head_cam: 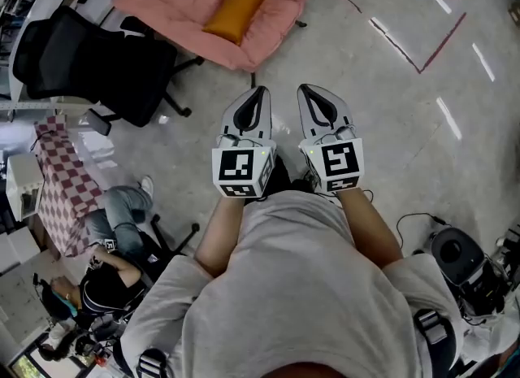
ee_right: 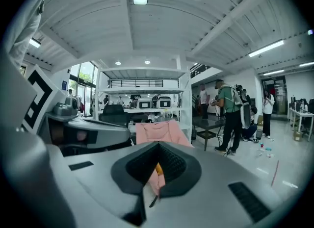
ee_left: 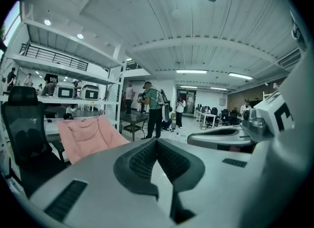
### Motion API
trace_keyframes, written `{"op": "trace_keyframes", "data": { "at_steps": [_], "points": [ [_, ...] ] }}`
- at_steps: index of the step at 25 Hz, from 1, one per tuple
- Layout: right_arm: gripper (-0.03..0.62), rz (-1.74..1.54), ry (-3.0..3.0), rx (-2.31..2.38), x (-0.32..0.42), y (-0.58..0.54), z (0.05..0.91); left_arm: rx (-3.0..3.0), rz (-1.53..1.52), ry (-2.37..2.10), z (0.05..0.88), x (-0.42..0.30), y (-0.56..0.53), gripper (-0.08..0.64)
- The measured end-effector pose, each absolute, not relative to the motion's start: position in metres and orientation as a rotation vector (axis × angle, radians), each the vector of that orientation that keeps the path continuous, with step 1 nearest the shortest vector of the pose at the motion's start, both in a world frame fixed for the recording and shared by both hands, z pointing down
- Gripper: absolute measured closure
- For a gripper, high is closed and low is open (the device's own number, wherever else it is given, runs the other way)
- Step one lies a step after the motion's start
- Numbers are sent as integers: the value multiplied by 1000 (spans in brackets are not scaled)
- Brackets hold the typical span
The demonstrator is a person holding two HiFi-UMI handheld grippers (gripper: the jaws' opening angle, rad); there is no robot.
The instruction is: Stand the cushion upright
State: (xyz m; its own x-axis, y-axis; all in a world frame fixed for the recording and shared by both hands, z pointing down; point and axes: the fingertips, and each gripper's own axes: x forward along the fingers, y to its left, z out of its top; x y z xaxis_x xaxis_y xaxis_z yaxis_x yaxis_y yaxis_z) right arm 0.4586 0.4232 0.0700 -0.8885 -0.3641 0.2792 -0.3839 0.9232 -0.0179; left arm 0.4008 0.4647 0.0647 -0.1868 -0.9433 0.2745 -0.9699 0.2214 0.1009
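We held the left gripper (head_cam: pixel 258 96) and the right gripper (head_cam: pixel 309 93) side by side in front of us, close together but not touching, both pointing ahead and a little downward. Each had its jaws pressed together with nothing clamped between them.

The orange cushion (head_cam: pixel 235 11) lay in the hollow of the pink padded chair (head_cam: pixel 166 1), resting against the padding rather than standing on an edge. It sat ahead of us and slightly to the left, well apart from both grippers, with bare grey floor (head_cam: pixel 390 124) between. From the right gripper view we saw only a sliver of orange behind the closed jaw tips, with the pink chair behind them.

To the left of the pink chair stood a black office chair (head_cam: pixel 89 63), its seat just beside the pink padding. Nearer to us on the left hung a red-and-white checked cloth (head_cam: pixel 61 193), and a seated person (head_cam: pixel 110 275) was below it. Red tape lines (head_cam: pixel 422 59) ran across the floor on the right. In the left gripper view, a standing person in a green shirt (ee_left: pixel 153 109) was further back in the room.
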Motion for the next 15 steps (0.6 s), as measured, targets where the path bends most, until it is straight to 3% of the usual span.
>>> {"op": "trace_keyframes", "data": {
  "at_steps": [8,15],
  "points": [
    [584,97,-2729,586,373,397,82,1807,176,-2149,81,299,452,546],
    [584,36,-2677,570,313,406,89,1859,188,-2064,84,251,450,546]
  ]
}}
